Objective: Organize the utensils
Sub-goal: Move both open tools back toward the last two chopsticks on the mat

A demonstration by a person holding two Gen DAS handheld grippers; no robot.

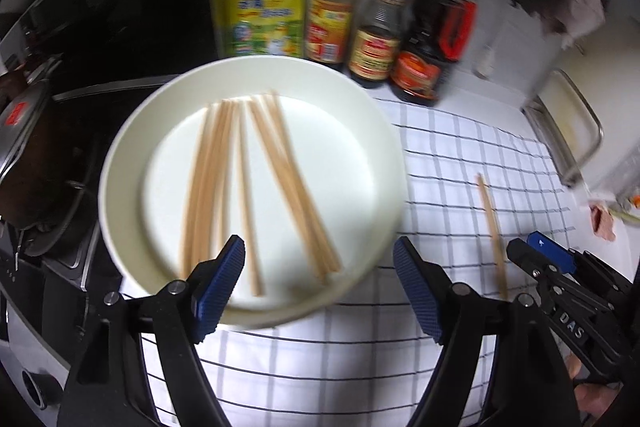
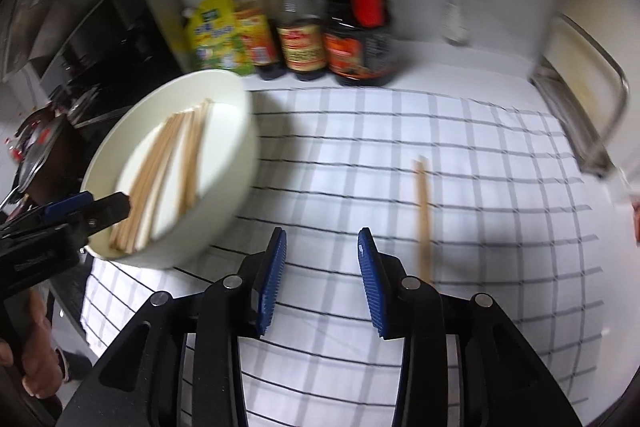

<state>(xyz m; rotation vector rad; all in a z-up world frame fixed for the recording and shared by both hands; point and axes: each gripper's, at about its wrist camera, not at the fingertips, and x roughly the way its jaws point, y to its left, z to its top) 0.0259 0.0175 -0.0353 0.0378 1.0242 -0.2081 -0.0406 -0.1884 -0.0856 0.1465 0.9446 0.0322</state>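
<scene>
L gripper (image 1: 318, 247): my jaws wide apart, nothing btwn them; hovering over near rim of the plate.
R gripper (image 2: 322, 239): my jaws partly apart, empty, only cloth under them.
Loose chopstick (image 2: 422, 215): lying alone on the cloth, just right of my R fingertips, not touching; runs near-to-far.
Plate (image 1: 360, 115): white, deep rim, left side of cloth, partly over its left edge.
Chopsticks on plate (image 1: 256, 179): bundle of wooden sticks fanned out in the plate; near ends lie just by my L left finger (image 1: 224, 275). Count unclear, blurry.
In the way: nothing btwn R fingers and the loose stick.
Cloth (image 2: 400, 147): white w/ dark grid lines, covers the counter.
Far row: yellow pouch (image 1: 266, 13), then three sauce bottles (image 1: 376, 23) to its right, against the wall.
Far right: metal tray handle (image 2: 592, 99).
Left: dark stove area (image 1: 120, 7).
</scene>
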